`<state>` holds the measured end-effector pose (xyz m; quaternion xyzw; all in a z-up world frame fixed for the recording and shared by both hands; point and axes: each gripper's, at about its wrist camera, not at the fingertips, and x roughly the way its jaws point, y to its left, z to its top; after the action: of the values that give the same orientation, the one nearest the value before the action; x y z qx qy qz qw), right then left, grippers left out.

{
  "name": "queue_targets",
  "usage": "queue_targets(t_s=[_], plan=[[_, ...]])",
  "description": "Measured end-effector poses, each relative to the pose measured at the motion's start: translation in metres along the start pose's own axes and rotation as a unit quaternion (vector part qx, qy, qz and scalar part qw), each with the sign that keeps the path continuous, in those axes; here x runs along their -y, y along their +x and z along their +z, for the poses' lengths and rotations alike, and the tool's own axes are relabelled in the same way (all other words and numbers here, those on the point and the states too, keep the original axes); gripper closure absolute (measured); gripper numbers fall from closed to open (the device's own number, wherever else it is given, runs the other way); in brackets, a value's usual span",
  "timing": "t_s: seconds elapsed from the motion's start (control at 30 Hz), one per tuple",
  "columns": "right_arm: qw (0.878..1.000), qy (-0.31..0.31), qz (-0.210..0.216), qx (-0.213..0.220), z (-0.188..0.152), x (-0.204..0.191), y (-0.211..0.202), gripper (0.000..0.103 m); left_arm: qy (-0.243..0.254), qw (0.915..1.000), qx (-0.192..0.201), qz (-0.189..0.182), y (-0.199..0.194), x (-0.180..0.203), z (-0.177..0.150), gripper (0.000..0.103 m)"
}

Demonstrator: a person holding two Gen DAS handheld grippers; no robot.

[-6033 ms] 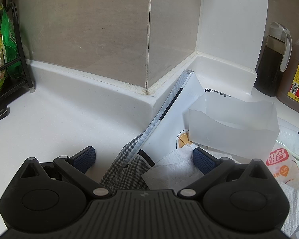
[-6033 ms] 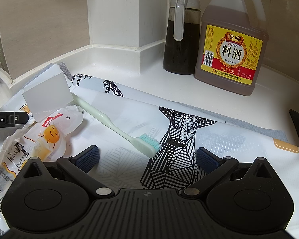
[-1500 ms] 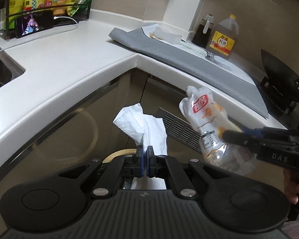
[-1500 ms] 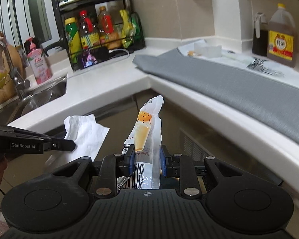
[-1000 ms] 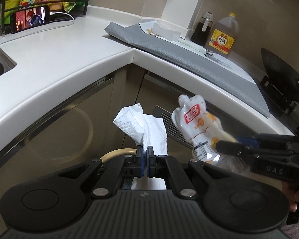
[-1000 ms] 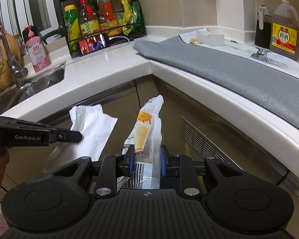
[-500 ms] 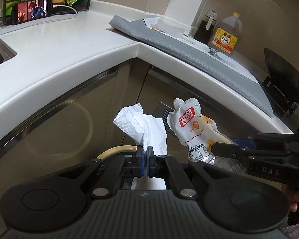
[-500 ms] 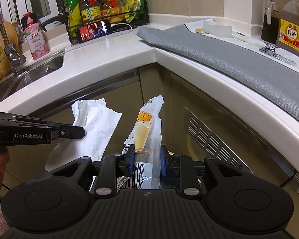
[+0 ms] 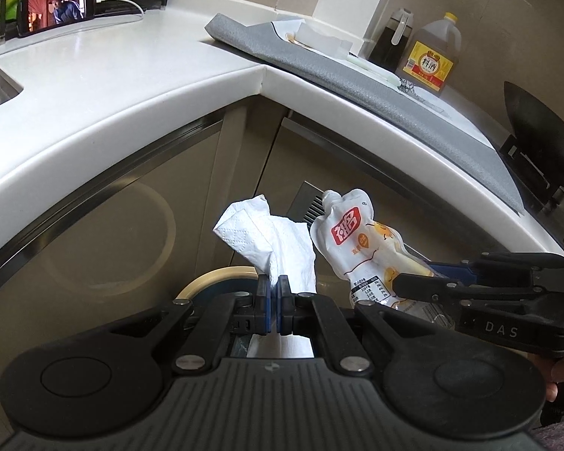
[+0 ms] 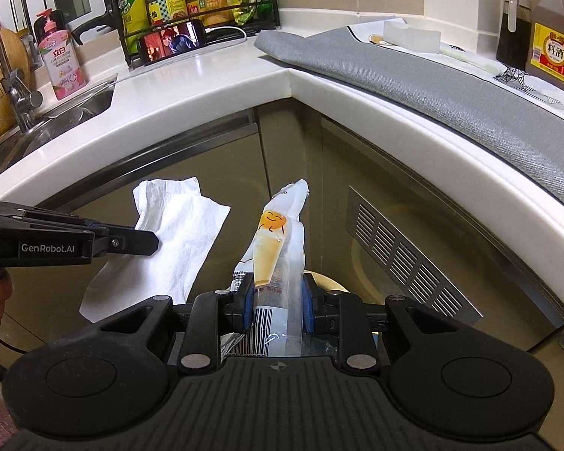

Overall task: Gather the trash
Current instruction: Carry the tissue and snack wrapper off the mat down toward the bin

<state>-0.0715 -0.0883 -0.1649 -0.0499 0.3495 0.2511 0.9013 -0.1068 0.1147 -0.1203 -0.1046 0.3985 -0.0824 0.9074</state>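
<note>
A crumpled white paper tissue [image 9: 270, 236] sticks up from my left gripper [image 9: 274, 300], which is shut on its lower part. Just to its right hangs a white drink pouch [image 9: 361, 240] with a red label and a spout, held by my right gripper [image 9: 406, 282]. In the right wrist view the right gripper [image 10: 276, 300] is shut on the pouch [image 10: 278, 240] near its barcode end. The tissue [image 10: 173, 236] and the left gripper [image 10: 146, 242] show at the left. Both hang in front of the cabinet doors, above a cream round bin rim [image 9: 214, 276], mostly hidden.
A white corner countertop [image 9: 131, 75] curves above, with a grey mat [image 10: 451, 86], a clear plastic box [image 10: 413, 39], a toothbrush and two dark bottles [image 10: 552, 49]. Left are a rack with a phone [image 10: 173, 45] and a sink [image 10: 56, 112]. A cabinet vent [image 10: 406, 259] is right.
Six seconds ago both grippers stood open over the mat on the counter; now they hold the tissue and pouch below the counter edge. Lately the pouch drew closer to the tissue.
</note>
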Motion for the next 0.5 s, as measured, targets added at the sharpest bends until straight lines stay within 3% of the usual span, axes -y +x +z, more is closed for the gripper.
queue_targets(t_s=[0.5], plan=[[1.0,-0.003,-0.007,-0.028,-0.005,0.004,0.026,0.076,-0.005,0.9996,-0.026,0.011,0.03,-0.006,0.001,0.101]])
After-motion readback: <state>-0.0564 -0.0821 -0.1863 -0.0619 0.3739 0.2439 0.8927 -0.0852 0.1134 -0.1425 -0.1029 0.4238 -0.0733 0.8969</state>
